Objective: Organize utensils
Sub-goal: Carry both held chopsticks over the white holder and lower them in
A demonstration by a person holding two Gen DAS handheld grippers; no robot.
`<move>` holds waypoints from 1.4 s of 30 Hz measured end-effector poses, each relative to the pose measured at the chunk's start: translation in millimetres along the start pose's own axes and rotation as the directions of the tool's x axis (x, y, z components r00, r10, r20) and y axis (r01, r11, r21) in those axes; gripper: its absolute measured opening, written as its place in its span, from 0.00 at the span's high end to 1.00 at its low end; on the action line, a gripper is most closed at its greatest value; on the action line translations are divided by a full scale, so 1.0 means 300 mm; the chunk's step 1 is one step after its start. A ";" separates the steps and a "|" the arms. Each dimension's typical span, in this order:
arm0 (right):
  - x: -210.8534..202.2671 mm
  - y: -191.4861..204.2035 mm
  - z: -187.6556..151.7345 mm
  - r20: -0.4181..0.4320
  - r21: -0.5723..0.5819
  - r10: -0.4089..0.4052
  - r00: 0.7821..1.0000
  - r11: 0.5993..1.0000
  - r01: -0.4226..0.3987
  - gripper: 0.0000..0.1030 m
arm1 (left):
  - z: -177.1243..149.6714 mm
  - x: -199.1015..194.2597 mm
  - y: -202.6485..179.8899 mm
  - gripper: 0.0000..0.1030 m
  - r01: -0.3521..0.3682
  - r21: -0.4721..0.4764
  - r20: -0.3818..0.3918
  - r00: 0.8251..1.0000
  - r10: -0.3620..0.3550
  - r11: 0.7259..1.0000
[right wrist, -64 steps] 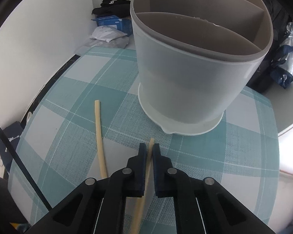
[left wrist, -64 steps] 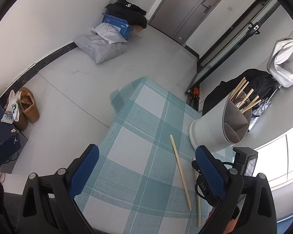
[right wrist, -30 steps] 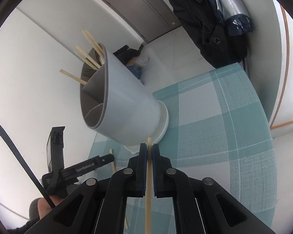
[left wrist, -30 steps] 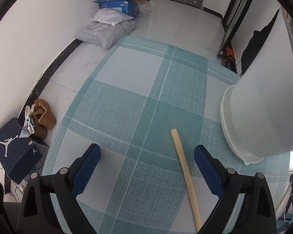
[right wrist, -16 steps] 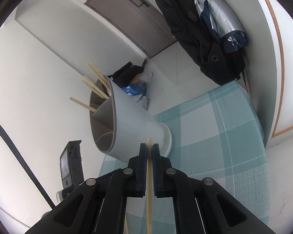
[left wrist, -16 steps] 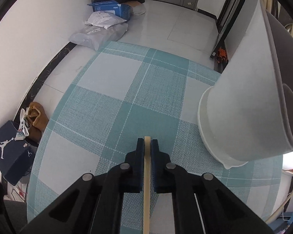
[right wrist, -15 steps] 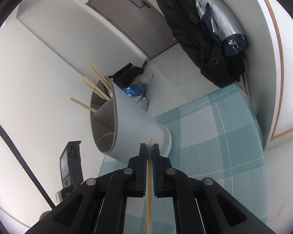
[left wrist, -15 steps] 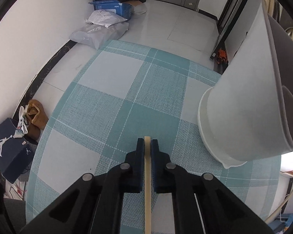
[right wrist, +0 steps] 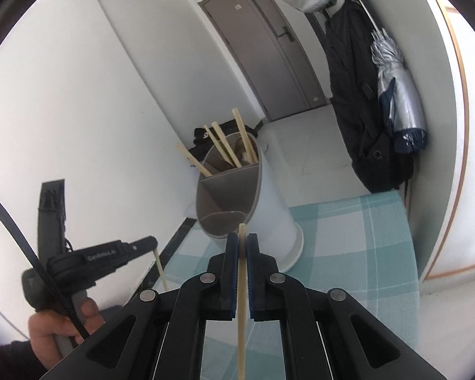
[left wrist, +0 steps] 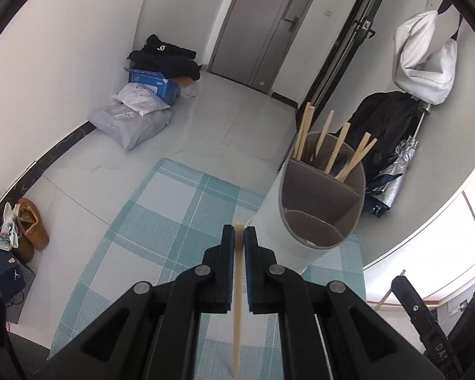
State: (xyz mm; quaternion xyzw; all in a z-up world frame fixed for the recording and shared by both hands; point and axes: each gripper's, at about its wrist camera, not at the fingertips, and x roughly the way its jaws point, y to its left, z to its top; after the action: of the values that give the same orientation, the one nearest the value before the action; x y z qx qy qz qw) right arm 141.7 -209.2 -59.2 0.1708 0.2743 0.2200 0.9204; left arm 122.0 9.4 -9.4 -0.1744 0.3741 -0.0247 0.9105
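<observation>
A white utensil holder [left wrist: 304, 218] with a grey divided inside stands on the teal checked tablecloth [left wrist: 161, 228]; it also shows in the right wrist view [right wrist: 266, 209]. Several wooden chopsticks [left wrist: 338, 148] stick out of its far compartment. My left gripper [left wrist: 238, 233] is shut on a wooden chopstick [left wrist: 237, 300], raised above the table just left of the holder. My right gripper [right wrist: 242, 240] is shut on another chopstick [right wrist: 242, 300], raised in front of the holder. The left gripper also appears at the left of the right wrist view [right wrist: 142, 244].
The table stands in a room with a grey door [left wrist: 262, 28]. Bags and a blue box [left wrist: 142, 104] lie on the floor by the wall. Coats and a folded umbrella [right wrist: 399, 95] hang at the right. Shoes [left wrist: 28, 224] lie left of the table.
Both grippers have lifted higher with their chopsticks, so the holder's open top now shows in both views. About a second ago the left gripper was open over its chopstick; it then shut on it.
</observation>
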 end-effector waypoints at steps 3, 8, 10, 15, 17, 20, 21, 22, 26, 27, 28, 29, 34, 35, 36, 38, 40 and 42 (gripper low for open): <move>-0.019 0.031 -0.009 0.005 -0.024 -0.023 1.000 0.999 0.023 0.96 | -0.001 -0.025 -0.007 0.97 0.018 0.029 0.000 1.000 -0.018 0.999; -0.046 0.075 -0.017 0.029 -0.070 -0.054 0.998 0.996 0.056 0.96 | -0.043 -0.055 -0.031 0.97 0.005 0.116 -0.014 1.000 -0.003 0.993; -0.049 0.093 -0.019 0.031 -0.092 -0.065 0.997 0.994 0.067 0.96 | -0.045 -0.082 -0.025 0.98 0.026 0.113 -0.018 1.000 -0.024 0.993; -0.061 0.126 -0.019 0.036 -0.119 -0.081 0.996 0.989 0.085 0.96 | -0.046 -0.140 -0.038 0.98 0.056 0.136 -0.010 0.998 -0.055 0.989; -0.063 0.143 -0.010 0.038 -0.136 -0.081 0.996 0.987 0.086 0.96 | -0.033 -0.149 -0.048 0.98 0.065 0.148 -0.024 0.998 -0.062 0.987; -0.078 0.169 0.013 0.062 -0.164 -0.089 0.994 0.982 0.098 0.96 | 0.003 -0.172 -0.050 0.98 0.096 0.135 -0.020 0.995 -0.094 0.986; -0.089 0.176 0.024 0.074 -0.168 -0.080 0.994 0.982 0.091 0.96 | 0.019 -0.181 -0.052 0.98 0.117 0.130 -0.020 0.993 -0.116 0.985; -0.098 0.180 0.033 0.084 -0.168 -0.075 0.994 0.982 0.088 0.96 | 0.036 -0.193 -0.054 0.98 0.129 0.124 -0.012 0.992 -0.128 0.984; -0.117 0.203 0.077 0.107 -0.193 -0.065 0.992 0.978 0.085 0.96 | 0.115 -0.236 -0.099 0.98 0.172 0.134 0.039 0.983 -0.178 0.976; -0.121 0.208 0.096 0.111 -0.195 -0.057 0.992 0.978 0.078 0.96 | 0.139 -0.246 -0.109 0.98 0.187 0.127 0.055 0.979 -0.195 0.974; -0.124 0.213 0.116 0.116 -0.196 -0.052 0.992 0.978 0.074 0.96 | 0.169 -0.256 -0.120 0.98 0.202 0.117 0.077 0.974 -0.211 0.972; -0.130 0.220 0.143 0.124 -0.200 -0.045 0.991 0.977 0.069 0.96 | 0.196 -0.265 -0.133 0.98 0.213 0.115 0.102 0.969 -0.225 0.970; -0.158 0.265 0.320 0.185 -0.243 -0.012 0.983 0.968 0.058 0.96 | 0.331 -0.259 -0.184 0.98 0.221 0.094 0.203 0.950 -0.236 0.971; -0.159 0.271 0.353 0.196 -0.255 -0.009 0.981 0.965 0.059 0.96 | 0.357 -0.253 -0.193 0.98 0.229 0.097 0.219 0.944 -0.245 0.969; -0.160 0.280 0.390 0.208 -0.270 -0.002 0.978 0.961 0.060 0.96 | 0.379 -0.251 -0.201 0.98 0.233 0.109 0.237 0.938 -0.253 0.966; -0.154 0.293 0.455 0.226 -0.302 0.005 0.974 0.951 0.066 0.96 | 0.416 -0.258 -0.227 0.98 0.213 0.155 0.301 0.920 -0.252 0.965; -0.140 0.297 0.517 0.244 -0.325 0.015 0.970 0.943 0.067 0.96 | 0.437 -0.259 -0.244 0.98 0.191 0.194 0.347 0.904 -0.249 0.962; -0.119 0.297 0.572 0.259 -0.339 0.022 0.966 0.938 0.069 0.96 | 0.467 -0.242 -0.254 0.97 0.195 0.213 0.364 0.893 -0.263 0.957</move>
State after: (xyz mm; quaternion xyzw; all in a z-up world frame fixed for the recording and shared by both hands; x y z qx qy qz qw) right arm 186.6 -185.0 130.6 0.0309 0.1109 0.2293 0.9665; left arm 172.9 -7.5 157.3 -0.1400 0.1593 -0.1293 0.9687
